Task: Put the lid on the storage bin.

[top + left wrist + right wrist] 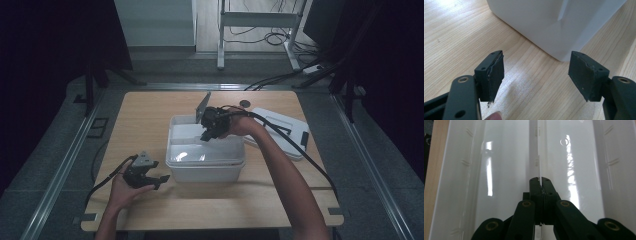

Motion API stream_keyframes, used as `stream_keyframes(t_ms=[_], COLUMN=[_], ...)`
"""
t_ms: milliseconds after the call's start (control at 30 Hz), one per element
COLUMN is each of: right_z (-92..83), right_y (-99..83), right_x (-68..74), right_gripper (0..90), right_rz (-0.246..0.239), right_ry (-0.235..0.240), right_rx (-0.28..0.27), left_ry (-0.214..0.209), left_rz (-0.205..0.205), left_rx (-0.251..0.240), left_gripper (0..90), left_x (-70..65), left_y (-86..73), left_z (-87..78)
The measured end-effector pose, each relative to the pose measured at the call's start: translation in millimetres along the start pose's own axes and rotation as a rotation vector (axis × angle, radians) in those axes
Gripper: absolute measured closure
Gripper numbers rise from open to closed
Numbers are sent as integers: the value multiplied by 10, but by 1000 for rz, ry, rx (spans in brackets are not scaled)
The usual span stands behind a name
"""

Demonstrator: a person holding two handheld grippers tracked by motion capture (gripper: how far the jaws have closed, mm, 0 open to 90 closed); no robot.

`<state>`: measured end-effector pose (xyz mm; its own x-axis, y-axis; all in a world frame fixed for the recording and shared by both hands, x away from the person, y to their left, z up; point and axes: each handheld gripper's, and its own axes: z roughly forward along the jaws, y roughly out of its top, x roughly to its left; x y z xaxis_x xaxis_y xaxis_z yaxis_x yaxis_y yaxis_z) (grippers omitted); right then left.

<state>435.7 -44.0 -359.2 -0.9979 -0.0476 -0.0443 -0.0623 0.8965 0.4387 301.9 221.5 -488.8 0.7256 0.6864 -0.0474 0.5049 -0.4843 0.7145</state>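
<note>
Pale wooden tabletop (145, 120) is spreading out under both of my hands, with dark curtains hanging at either side of the room and grey floor beyond. At the middle of it a white rectangular plastic bin (205, 172) is standing, and a flat white plastic lid (282, 127) is lying on the table just to its right.

I am holding my right gripper (207, 134) over the far part of the bin, pointing down into it. Its jaws are clenching a thin white upright divider panel (539, 157) that is running along the middle of the bin (in the right gripper view the edge of the panel is rising straight out from between the two closed black jaws). Glossy white bin walls are sloping away on both sides of the panel, and a strip of wood is showing at the far left of that view.

I am resting my left gripper (159, 181) on the table just beside the bin's near left corner. Its jaws are standing wide apart with nothing between them, and its pads (496, 72) are facing bare wood, with the bin's corner just ahead.
</note>
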Motion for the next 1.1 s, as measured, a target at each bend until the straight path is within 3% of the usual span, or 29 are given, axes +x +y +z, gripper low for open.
stream_keyframes(t_ms=[900,1100], right_z=[46,-71], right_y=[-88,-90], right_x=[19,52], right_gripper=[764,708], right_rz=[27,27], right_ry=[10,-4], right_rx=[16,-10], left_ry=[-5,-2], left_rz=[1,1], left_rx=[8,7], left_gripper=[288,289], left_x=[-6,-5], left_y=[-3,-2], left_z=[25,19])
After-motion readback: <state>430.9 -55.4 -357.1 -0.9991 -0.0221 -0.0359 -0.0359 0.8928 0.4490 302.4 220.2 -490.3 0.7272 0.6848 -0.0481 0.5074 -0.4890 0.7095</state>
